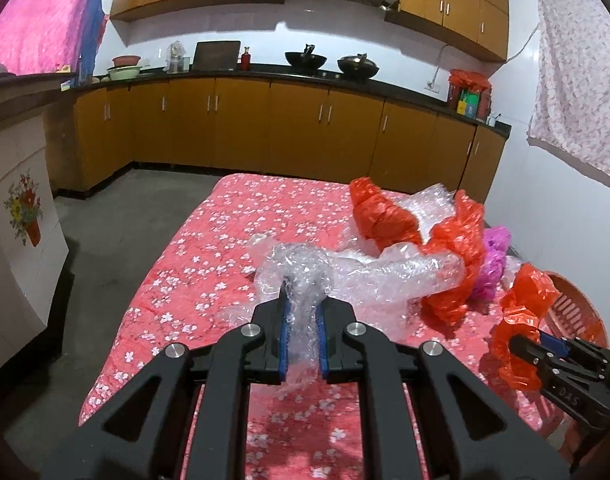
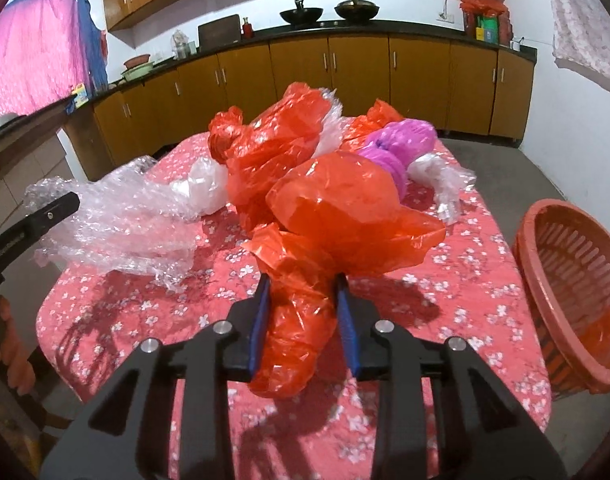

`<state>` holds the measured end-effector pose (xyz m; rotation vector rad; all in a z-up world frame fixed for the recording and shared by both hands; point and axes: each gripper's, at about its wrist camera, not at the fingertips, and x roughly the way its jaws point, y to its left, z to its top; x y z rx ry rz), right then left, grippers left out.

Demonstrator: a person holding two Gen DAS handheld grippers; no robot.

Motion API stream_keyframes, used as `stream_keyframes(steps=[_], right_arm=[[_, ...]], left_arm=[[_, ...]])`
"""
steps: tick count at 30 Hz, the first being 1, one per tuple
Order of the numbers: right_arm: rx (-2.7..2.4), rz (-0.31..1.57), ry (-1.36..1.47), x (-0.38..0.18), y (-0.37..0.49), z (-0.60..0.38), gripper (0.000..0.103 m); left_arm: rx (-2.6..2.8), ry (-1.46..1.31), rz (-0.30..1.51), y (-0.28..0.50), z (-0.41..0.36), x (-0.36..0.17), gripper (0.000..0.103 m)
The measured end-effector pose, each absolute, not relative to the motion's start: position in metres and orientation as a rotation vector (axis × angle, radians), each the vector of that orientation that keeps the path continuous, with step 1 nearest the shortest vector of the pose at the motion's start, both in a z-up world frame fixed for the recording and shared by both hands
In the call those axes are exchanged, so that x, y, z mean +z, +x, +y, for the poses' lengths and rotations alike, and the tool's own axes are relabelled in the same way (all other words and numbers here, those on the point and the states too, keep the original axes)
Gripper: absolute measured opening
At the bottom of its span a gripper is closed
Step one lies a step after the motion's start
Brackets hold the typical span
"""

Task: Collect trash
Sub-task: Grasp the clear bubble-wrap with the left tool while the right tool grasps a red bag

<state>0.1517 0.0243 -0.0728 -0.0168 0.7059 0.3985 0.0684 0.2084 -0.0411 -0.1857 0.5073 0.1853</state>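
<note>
My left gripper (image 1: 303, 300) is shut on a sheet of clear bubble wrap (image 1: 369, 276), which trails right across the table; it also shows in the right wrist view (image 2: 117, 220). My right gripper (image 2: 303, 280) is shut on a crumpled red plastic bag (image 2: 345, 216), held just above the table; it also shows in the left wrist view (image 1: 521, 320). More red bags (image 2: 273, 140), a purple bag (image 2: 397, 140) and clear plastic (image 2: 441, 176) lie in a heap mid-table. A red plastic basket (image 2: 569, 280) stands past the table's right edge.
The table wears a red floral cloth (image 1: 209, 248). Wooden kitchen cabinets (image 1: 265, 120) and a black counter with woks run along the far wall. A white cabinet (image 1: 17, 240) stands at the left. Grey floor lies between the table and the cabinets.
</note>
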Motion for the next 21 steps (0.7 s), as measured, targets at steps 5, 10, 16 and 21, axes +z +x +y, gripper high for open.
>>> stream_keyframes(steps=[5,10,16,21], right_arm=[[0.387,0.689,0.004,-0.068,0.144,0.009,0.032],[0.376,0.669,0.015,-0.061,0.138,-0.003,0.032],[0.345,0.640,0.021,-0.053,0.136,-0.021,0.032],[0.293,0.616,0.028,-0.043,0.133,-0.045,0.032]], left_arm=[[0.170,-0.200,0.492,0.065,0.203,-0.033,0.010],[0.153,-0.198,0.461,0.061,0.195,-0.019,0.010],[0.104,-0.179,0.420,0.063,0.173,-0.001,0.010],[0.053,-0.156,0.407,0.072,0.144,0.004,0.010]])
